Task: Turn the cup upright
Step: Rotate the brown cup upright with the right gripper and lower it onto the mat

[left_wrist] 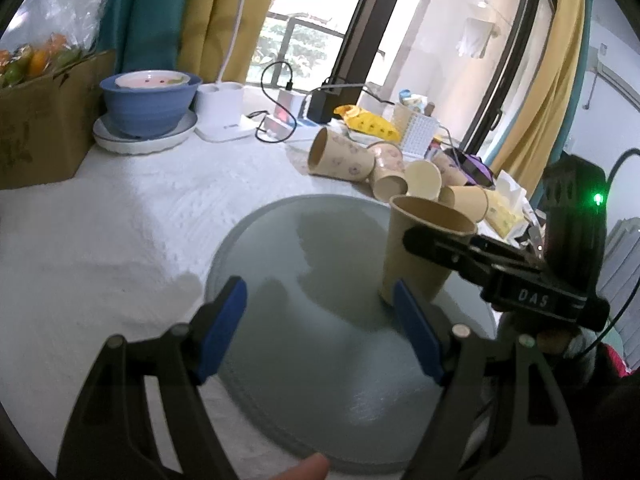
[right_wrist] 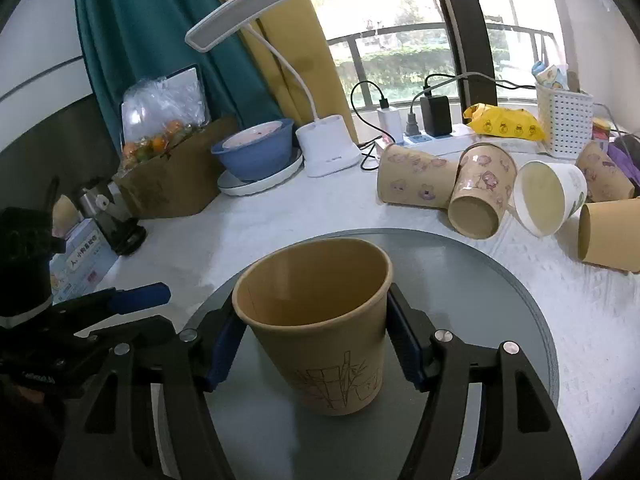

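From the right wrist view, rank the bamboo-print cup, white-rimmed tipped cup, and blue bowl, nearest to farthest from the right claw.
1. Bamboo-print cup, between the right claw's fingers, upright on the gray mat.
2. White-rimmed tipped cup, far right.
3. Blue bowl, back left.

Blown-out daylight from the window (right_wrist: 420, 36); fisheye-warped, soft edges.

— How was the cup (right_wrist: 320, 320) placed?
— It was stood upright on the round mat (right_wrist: 500, 280), between the fingers of the right gripper (right_wrist: 316, 344), with the left gripper (right_wrist: 136, 296) to its left.

— And behind it?
— A cluster of tipped cups (right_wrist: 476, 196) was laid at the far right of the mat. A bowl (right_wrist: 256, 152) was set on a plate (right_wrist: 256, 184) at the far left, with a lamp base (right_wrist: 328, 144) just right of it.
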Action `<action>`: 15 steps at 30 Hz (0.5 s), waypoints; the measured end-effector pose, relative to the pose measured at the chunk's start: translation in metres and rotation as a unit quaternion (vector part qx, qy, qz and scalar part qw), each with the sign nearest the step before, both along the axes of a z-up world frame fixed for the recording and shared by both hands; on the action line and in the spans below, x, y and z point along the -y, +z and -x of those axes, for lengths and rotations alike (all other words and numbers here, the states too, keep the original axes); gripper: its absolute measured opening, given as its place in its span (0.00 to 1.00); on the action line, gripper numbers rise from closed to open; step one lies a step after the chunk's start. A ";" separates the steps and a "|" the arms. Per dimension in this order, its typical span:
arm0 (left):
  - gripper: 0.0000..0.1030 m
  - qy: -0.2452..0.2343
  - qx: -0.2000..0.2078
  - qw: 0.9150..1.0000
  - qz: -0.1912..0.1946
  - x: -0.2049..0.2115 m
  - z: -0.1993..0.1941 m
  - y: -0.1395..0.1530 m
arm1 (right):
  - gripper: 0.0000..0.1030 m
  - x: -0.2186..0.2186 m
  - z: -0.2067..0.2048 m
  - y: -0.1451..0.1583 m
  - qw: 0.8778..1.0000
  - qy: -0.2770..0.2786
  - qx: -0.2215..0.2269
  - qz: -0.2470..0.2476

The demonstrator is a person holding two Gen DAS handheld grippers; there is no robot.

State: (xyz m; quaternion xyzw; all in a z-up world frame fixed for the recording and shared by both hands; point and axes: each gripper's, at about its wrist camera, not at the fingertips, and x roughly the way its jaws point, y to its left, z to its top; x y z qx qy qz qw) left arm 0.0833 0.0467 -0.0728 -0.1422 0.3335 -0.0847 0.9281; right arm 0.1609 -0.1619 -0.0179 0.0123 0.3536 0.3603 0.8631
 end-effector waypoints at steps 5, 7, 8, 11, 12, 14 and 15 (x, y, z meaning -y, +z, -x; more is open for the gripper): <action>0.75 0.014 0.012 1.000 -0.001 -0.003 0.002 0.001 | 0.66 -0.001 -0.001 -0.001 1.000 -0.005 -0.006 -0.002; 0.75 0.018 0.015 1.000 0.000 -0.003 0.003 0.001 | 0.67 -0.003 -0.001 -0.002 1.000 -0.009 -0.008 0.007; 0.75 0.019 0.015 1.000 0.000 -0.004 0.003 0.001 | 0.67 -0.005 0.000 -0.002 1.000 -0.009 -0.007 0.010; 0.75 0.023 0.011 1.000 -0.001 -0.005 0.002 -0.002 | 0.67 -0.007 0.003 -0.002 1.000 -0.013 0.000 0.018; 0.75 0.022 0.010 1.000 -0.001 -0.005 0.002 -0.003 | 0.67 -0.007 0.004 -0.002 1.000 -0.014 0.002 0.019; 0.75 0.022 0.010 1.000 0.000 -0.005 0.003 -0.003 | 0.67 -0.006 0.004 -0.002 1.000 -0.016 0.003 0.019; 0.75 0.022 0.012 1.000 0.000 -0.005 0.004 -0.002 | 0.67 -0.005 0.005 -0.002 1.000 -0.019 0.004 0.020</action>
